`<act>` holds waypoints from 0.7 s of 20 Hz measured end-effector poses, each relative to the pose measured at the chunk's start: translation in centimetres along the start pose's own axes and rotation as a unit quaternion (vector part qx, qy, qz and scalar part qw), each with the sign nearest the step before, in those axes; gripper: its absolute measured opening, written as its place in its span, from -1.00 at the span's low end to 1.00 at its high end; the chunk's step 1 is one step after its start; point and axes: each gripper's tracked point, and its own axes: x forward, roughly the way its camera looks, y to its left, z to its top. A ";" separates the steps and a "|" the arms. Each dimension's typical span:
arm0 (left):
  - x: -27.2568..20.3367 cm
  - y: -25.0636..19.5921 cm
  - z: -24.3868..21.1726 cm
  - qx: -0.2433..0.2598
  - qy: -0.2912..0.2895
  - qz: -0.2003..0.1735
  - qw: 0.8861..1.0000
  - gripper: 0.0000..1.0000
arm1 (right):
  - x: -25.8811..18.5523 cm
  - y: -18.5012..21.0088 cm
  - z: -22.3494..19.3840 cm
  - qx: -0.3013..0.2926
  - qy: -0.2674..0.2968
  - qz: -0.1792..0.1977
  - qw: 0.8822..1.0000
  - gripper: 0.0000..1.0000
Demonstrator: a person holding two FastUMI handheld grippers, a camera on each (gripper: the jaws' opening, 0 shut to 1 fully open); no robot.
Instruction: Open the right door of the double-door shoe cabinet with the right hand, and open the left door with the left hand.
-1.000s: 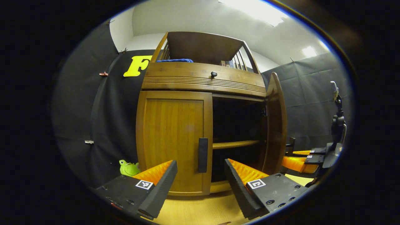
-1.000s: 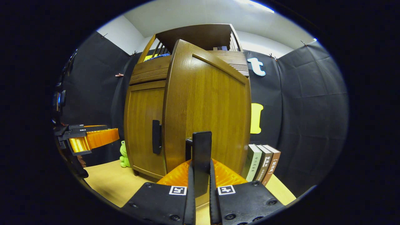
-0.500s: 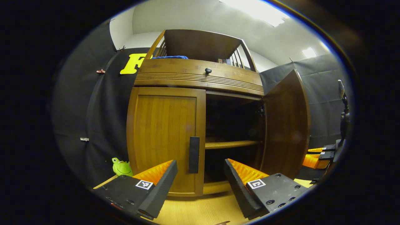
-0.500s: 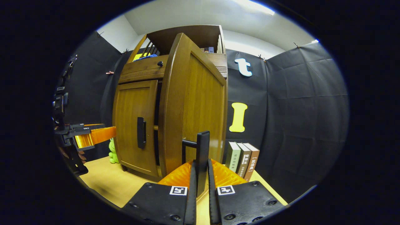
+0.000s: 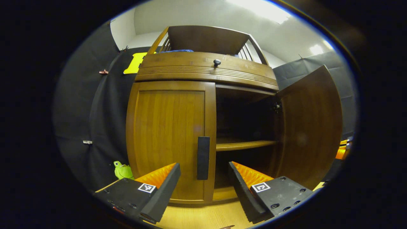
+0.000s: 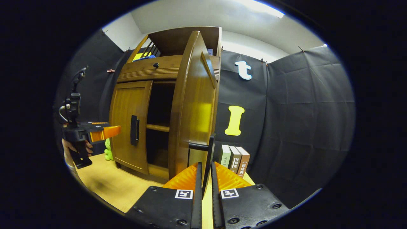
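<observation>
The wooden shoe cabinet (image 5: 203, 70) stands before me. Its left door (image 5: 168, 136) is closed, with a dark vertical handle (image 5: 203, 158) at its inner edge. The right door (image 5: 310, 124) is swung wide open, baring a dark interior and a shelf (image 5: 244, 145). My left gripper (image 5: 203, 183) is open, its fingers spread either side of the left door's handle and short of it. In the right gripper view, my right gripper (image 6: 205, 178) is shut on the right door's handle (image 6: 208, 152), with the door (image 6: 194, 105) seen edge-on. The left gripper (image 6: 95, 132) hangs at that view's left, held by a hand (image 6: 74, 148).
A green frog toy (image 5: 122, 170) sits on the wooden floor (image 5: 203, 216) left of the cabinet. Three books (image 6: 235, 159) stand upright right of the cabinet against the black cloth wall. A drawer with a dark knob (image 5: 217, 62) runs along the top.
The right door has swung much further open, pulled by my right gripper. My left gripper has come slightly closer to the left door's handle and stays open.
</observation>
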 end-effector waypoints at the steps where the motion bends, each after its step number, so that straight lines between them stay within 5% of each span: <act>1: 0.6 -0.1 -0.2 0.001 0.005 0.001 1.000 0.88 | -0.3 -0.7 0.3 0.009 -0.003 0.002 1.000 -0.65; 8: 3.9 -0.2 -0.1 -0.027 -0.007 0.008 1.000 0.86 | -1.4 -7.8 0.7 0.005 -0.014 -0.059 0.998 -0.82; 14: 5.9 0.4 -0.7 -0.009 -0.002 0.018 1.000 0.87 | -2.6 -7.0 0.8 0.011 -0.013 -0.026 0.999 -0.82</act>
